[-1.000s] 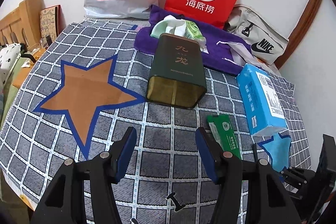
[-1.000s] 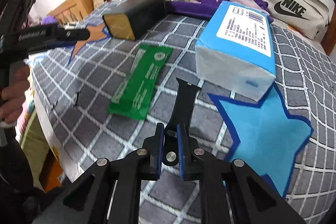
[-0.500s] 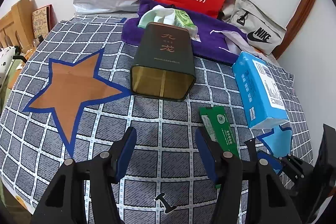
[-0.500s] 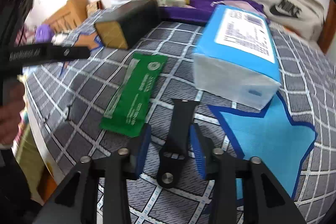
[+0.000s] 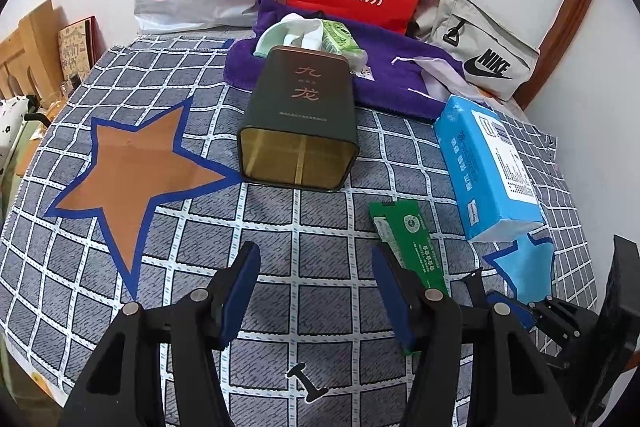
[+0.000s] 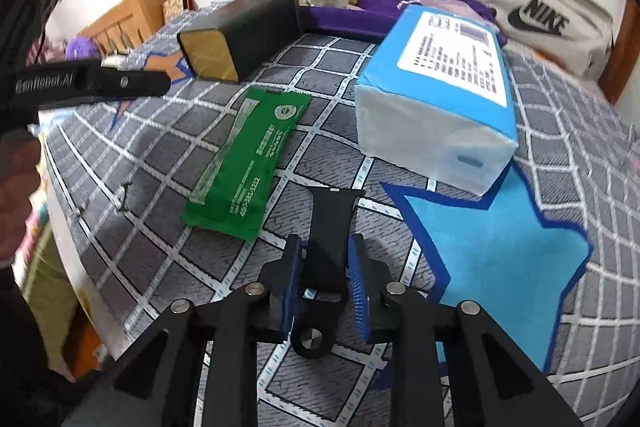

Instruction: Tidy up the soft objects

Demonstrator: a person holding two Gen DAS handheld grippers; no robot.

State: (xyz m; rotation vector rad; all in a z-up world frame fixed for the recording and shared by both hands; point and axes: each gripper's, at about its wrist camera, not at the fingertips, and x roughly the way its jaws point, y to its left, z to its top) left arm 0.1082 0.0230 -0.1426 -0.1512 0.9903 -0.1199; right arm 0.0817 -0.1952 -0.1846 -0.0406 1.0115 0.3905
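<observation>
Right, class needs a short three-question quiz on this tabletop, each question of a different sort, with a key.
1. True or false: the blue tissue pack lies partly on the blue star.
2. Multiple choice: what lies between the fingers of the right tongs? A) green sachet B) black watch strap C) dark tea tin
3. Fill in: the left tongs are ____, holding nothing.

Key: 1 true; 2 B; 3 open.
</observation>
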